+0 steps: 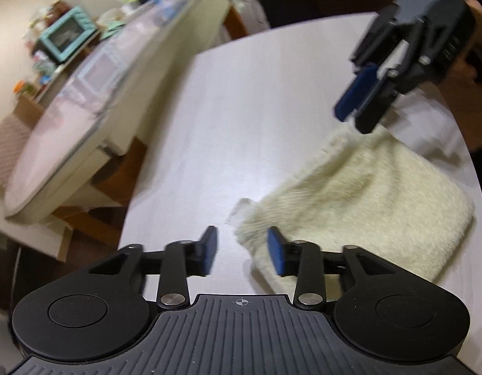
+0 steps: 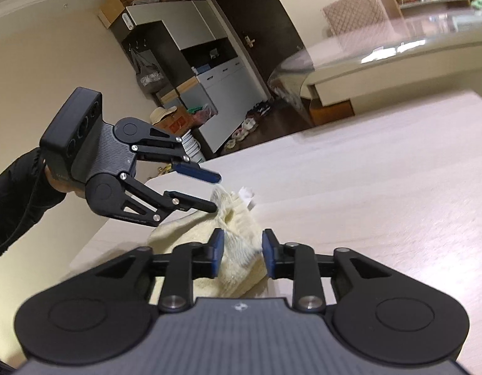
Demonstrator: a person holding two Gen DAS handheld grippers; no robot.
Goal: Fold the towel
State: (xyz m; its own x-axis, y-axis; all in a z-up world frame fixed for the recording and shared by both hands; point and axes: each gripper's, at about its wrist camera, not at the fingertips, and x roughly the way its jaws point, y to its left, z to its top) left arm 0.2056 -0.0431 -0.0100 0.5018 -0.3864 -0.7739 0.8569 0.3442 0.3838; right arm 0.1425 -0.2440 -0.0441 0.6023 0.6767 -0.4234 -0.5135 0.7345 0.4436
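A cream towel point(image 1: 359, 206) lies folded on the pale wooden table point(image 1: 241, 125), with a small white label point(image 1: 241, 209) at its near-left corner. My left gripper point(image 1: 242, 251) is open just above that corner, holding nothing. My right gripper point(image 1: 355, 115) hovers open over the towel's far corner. In the right wrist view the towel point(image 2: 237, 250) bunches up between my open right gripper point(image 2: 242, 254), and the left gripper point(image 2: 217, 192) stands open just above the labelled corner point(image 2: 247, 197).
A round glass-topped table point(image 1: 72, 125) stands to the left of the wooden table, and a counter with a teal toaster oven point(image 1: 66, 36) is behind it. The table's edge point(image 2: 122, 218) runs close by the towel. Cabinets point(image 2: 209, 78) and shoes are across the room.
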